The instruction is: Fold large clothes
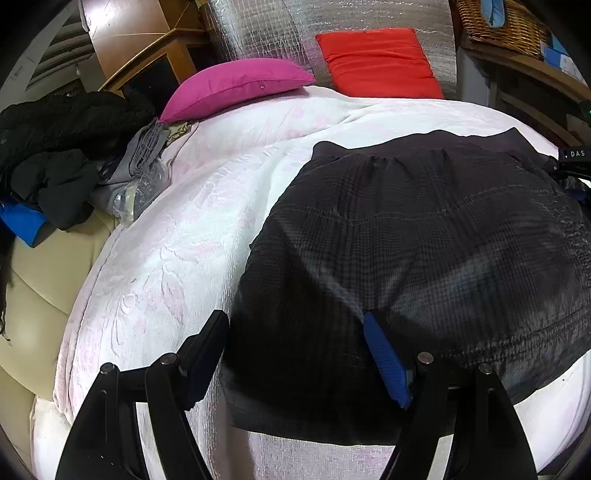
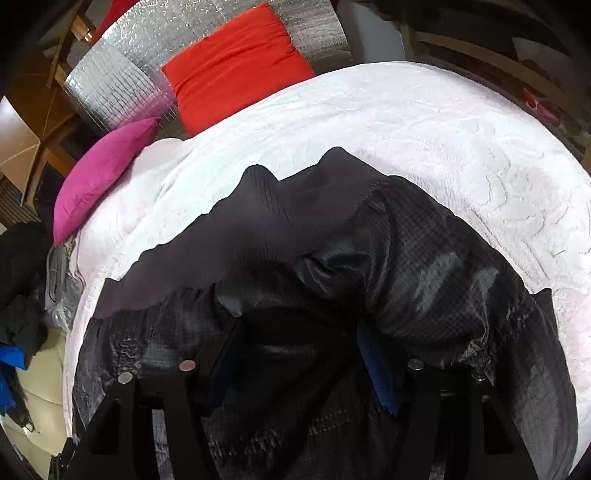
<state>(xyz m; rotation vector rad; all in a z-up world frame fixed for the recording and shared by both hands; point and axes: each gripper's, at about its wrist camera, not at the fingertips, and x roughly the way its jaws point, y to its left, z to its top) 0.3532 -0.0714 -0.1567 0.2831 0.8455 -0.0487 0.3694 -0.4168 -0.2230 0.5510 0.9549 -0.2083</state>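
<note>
Two fisheye views cover this moment. In your left wrist view, the left tongs stand wide, with the near left edge of the dark checked, shiny-fabric garment lying between the two fingers. No pad presses on the cloth as far as you can see: the left finger sits over the white embossed bedspread, the blue-padded right finger over the garment. The garment lies spread across the right half of the bed, its ribbed band toward the far side. Beyond it, a magenta cushion and a red cushion rest at the head of the bed against a silver quilted foil sheet. A heap of black and grey clothes lies at the left edge of the bed, and a wicker basket sits on a shelf at top right.

In your right wrist view, the right tongs stand fairly wide over the same garment, which is bunched and rumpled here, its ribbed band raised in peaks. Dark folds fill the gap between the fingers; you cannot tell whether the pads grip them. The bedspread, the magenta cushion and the red cushion lie beyond.
</note>
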